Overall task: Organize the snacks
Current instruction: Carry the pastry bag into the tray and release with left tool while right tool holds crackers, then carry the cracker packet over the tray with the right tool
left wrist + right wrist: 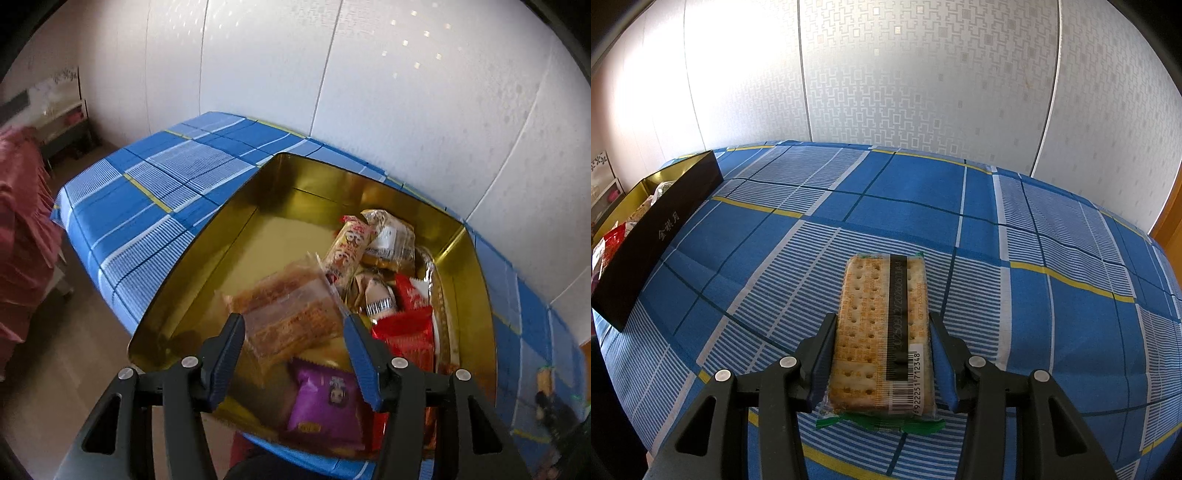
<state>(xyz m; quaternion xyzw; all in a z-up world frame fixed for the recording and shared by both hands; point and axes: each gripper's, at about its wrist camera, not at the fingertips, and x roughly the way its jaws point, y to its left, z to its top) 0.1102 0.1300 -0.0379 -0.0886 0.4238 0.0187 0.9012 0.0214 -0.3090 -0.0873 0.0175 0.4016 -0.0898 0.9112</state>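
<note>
- The left claw (pixel 293 319) is hanging half open over the near end of the gold-lined tin (pixel 207 258), with a clear packet of orange-brown crisp cake (pixel 288 302) sitting between its pads.
- That packet is blurring in the view, so I cannot tell whether the pads are pinching it or only standing either side of it.
- If the claw is gripping it, the hand should be going down until the packet is nearly lying flat, rather than letting go from a height, since the loose wrapper could tip onto its edge.
- Just under the claw a purple packet (pixel 325 406) is lying at the near wall, and red packets (pixel 406 332) are crowding the right side. The bare gold floor to the left is the better landing spot.
- Further back, a striped tube-shaped snack (pixel 347 251) and a pale wrapped cake (pixel 391 236) are leaning together, so nothing should be getting pushed that way.
- The right claw (pixel 882 319) is closing partway on the long sides of a cracker packet (pixel 864 295), which is low over the blue checked table (pixel 960 206), well apart from the tin.
- Crackers are brittle, so that grip should be staying light and the packet level on its way over the tin's black outer wall.
- Beyond it all, the pale patterned wall (pixel 923 92) is standing behind the table.
</note>
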